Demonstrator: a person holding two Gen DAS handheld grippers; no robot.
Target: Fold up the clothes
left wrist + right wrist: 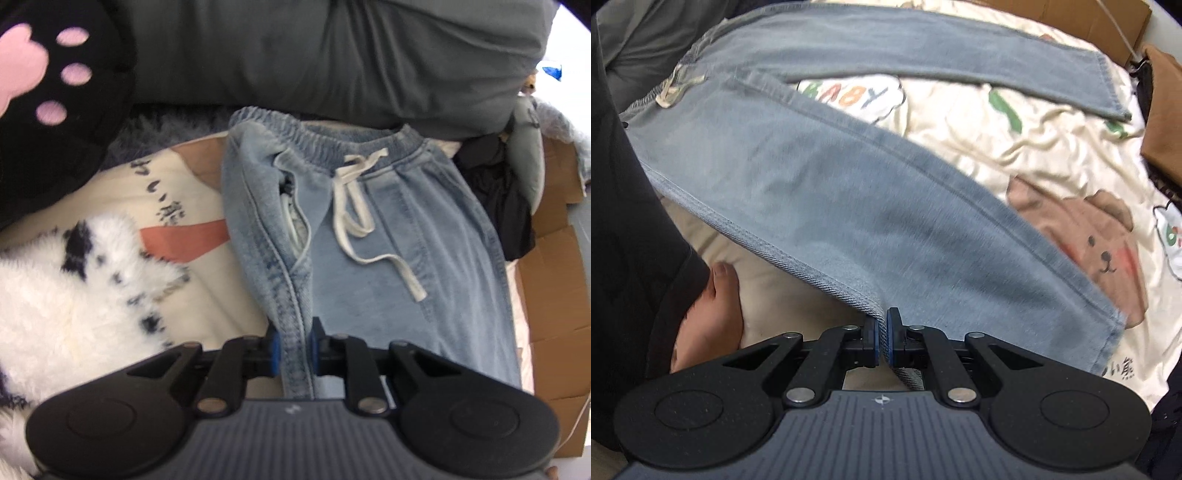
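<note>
Light blue jeans (388, 258) with an elastic waistband and a white drawstring (351, 206) lie on a cream printed bed sheet (177, 184). In the left wrist view my left gripper (294, 343) is shut on a bunched side seam of the jeans below the pocket, and the fabric rises to it. In the right wrist view my right gripper (882, 339) is shut on the stitched outer edge of one leg of the jeans (812, 192), lifted off the sheet (1034, 147). The other leg (960, 62) lies flat across the far side.
A grey pillow (332, 55) lies behind the waistband, with a black plush with pink paw pads (55, 74) and a white fluffy toy (74, 295) to the left. Cardboard (554, 295) stands at the right. A person's bare foot (713, 306) and dark trouser leg (624, 258) rest nearby; a brown garment (1163, 122) lies far right.
</note>
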